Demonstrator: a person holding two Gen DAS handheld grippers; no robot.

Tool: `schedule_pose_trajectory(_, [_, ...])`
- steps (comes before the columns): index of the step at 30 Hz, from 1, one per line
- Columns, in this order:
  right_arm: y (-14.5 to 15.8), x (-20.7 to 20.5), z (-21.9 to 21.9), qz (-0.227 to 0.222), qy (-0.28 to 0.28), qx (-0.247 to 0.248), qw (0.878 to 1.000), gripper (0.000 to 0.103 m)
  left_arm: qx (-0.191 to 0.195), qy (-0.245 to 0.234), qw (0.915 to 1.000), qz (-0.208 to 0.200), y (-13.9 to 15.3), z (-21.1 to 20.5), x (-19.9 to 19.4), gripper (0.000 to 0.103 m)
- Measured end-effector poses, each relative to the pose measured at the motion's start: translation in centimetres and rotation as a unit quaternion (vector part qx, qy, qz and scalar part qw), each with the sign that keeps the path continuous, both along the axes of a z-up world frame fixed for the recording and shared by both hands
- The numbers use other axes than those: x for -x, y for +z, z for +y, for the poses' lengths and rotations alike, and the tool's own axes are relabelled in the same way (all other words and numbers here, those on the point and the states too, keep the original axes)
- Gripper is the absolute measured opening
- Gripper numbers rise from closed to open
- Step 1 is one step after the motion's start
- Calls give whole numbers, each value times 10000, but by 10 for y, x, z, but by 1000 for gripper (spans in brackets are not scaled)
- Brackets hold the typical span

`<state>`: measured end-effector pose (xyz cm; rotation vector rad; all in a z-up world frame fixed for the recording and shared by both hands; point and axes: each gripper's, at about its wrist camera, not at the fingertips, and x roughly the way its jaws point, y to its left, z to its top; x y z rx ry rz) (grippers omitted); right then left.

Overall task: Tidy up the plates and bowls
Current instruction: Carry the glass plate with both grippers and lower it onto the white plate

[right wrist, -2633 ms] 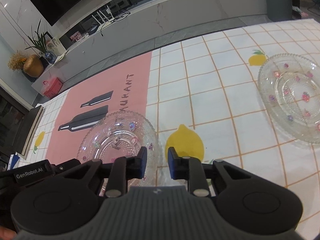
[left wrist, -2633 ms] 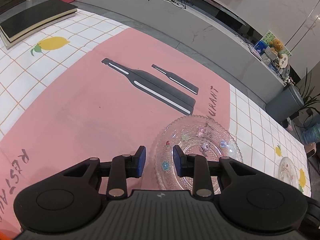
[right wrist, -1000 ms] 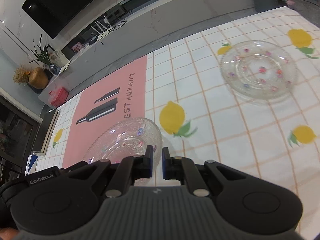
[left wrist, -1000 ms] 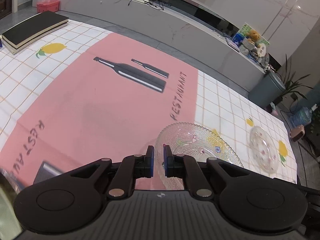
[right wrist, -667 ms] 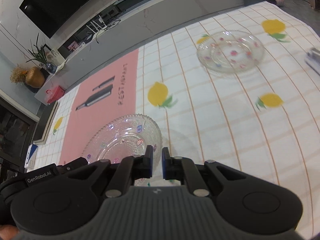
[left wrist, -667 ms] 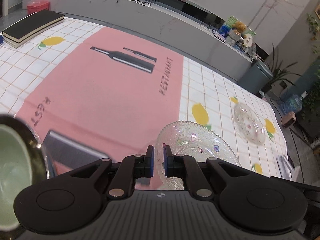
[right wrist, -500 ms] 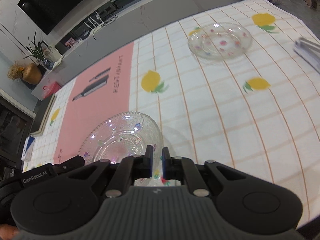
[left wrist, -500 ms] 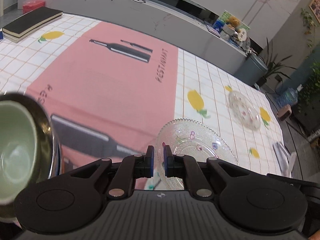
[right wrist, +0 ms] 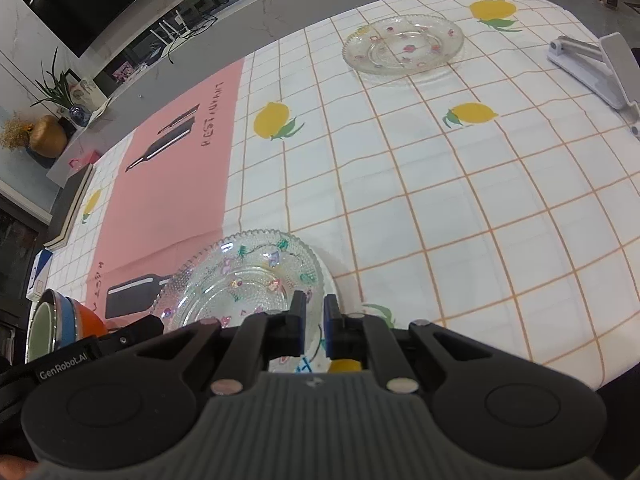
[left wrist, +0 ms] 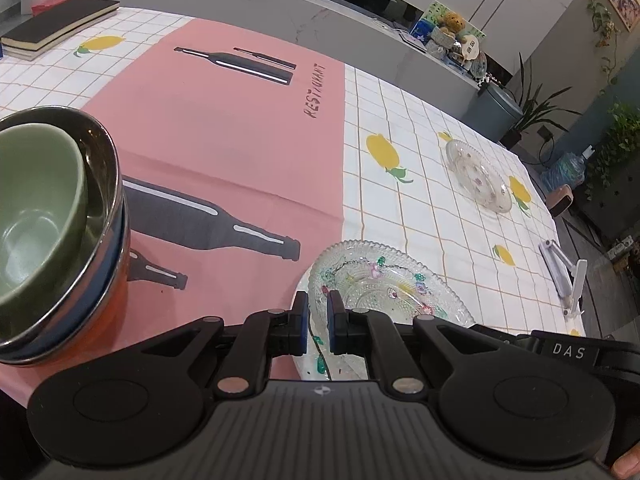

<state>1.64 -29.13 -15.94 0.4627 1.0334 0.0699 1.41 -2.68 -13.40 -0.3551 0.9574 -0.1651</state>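
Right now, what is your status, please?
Both tools, left and right, shut on glass plate rim. Second plate far. Stacked bowls at left.

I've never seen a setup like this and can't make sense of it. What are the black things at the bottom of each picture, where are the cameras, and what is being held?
There is no robot arm: a person holds a handheld gripper in each hand, and a wide-angle camera on each looks forward along its two fingers.

The left gripper and the right gripper each have their fingers shut on the rim of the same patterned glass plate, one on each side, so both pictures show that plate up close.

Beneath is a tablecloth with lemons, an orange grid and a pink panel. On it lie a second glass plate, a white folding stand, and, at the left, a green bowl nested in a stack of bowls.
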Motion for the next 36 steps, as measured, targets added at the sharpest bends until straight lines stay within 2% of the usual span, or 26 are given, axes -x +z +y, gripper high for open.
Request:
schedule_pose_trajectory(13, [-9, 4, 3, 15, 46, 162, 9999, 5, -282, -184, 9994, 84, -11, -5, 0, 9])
schedule_pose_trajectory(26, [-13, 4, 3, 54, 22, 124, 9999, 5, -284, -202, 9993, 143, -15, -5, -1, 9])
schedule_pose_trajectory(36, [-12, 5, 8, -1, 95, 295, 9995, 5, -262, -184, 9994, 159, -15, -3, -1, 8])
